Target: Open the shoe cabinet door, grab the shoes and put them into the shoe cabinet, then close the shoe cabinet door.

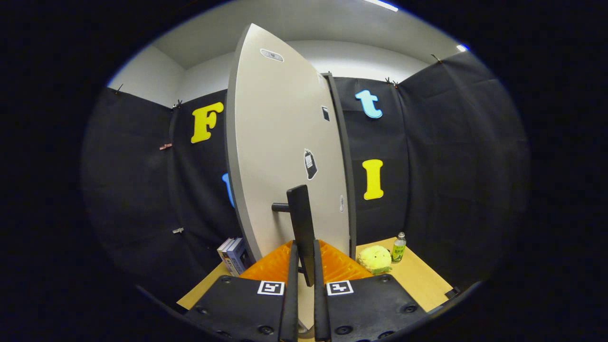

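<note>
Jaws narrowed onto the black bar handle [302, 228] of the shoe cabinet door [285, 156], which stands ajar directly ahead; grip appears to sit low on the handle; risk of slipping off if the pull runs off-axis; shoes not identifiable.

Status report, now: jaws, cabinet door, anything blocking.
Gripper jaws shut on door handle. Shoe cabinet door ajar. Plush toy, bottle, books stand aside, clear.
</note>
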Demonstrator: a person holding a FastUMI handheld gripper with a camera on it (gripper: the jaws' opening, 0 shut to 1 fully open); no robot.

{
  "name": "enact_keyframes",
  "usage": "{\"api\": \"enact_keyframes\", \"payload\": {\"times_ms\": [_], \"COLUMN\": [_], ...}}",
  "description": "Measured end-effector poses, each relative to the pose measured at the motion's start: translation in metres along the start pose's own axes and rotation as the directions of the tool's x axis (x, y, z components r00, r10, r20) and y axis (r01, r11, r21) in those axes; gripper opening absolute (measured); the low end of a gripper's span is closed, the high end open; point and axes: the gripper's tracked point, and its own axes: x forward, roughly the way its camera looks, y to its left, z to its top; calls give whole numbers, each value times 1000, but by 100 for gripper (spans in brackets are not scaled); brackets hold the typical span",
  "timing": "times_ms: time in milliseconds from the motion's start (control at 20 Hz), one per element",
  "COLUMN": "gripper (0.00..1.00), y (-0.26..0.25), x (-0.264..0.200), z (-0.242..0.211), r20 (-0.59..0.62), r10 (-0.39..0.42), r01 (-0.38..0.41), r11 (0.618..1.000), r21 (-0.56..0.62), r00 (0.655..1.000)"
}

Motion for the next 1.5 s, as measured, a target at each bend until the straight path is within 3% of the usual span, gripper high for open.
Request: {"api": "enact_keyframes", "payload": {"times_ms": [150, 300, 400, 600, 800, 1200, 1500], "gripper": [16, 12, 12, 12, 12, 12, 12], "y": [-30, -70, -90, -115, -114, -119, -96], "x": [-13, -9, -10, -14, -13, -14, -46], "z": [10, 17, 24, 31, 33, 32, 28], "r20": [17, 37, 53, 54, 53, 67, 80], "r10": [-60, -123, -112, -93, -50, -126, -157], "r01": [60, 125, 116, 94, 49, 130, 159], "r11": [998, 991, 990, 996, 998, 990, 987], "r21": [21, -48, -76, -7, 29, -46, -16], "r00": [998, 992, 992, 994, 997, 990, 984]}}
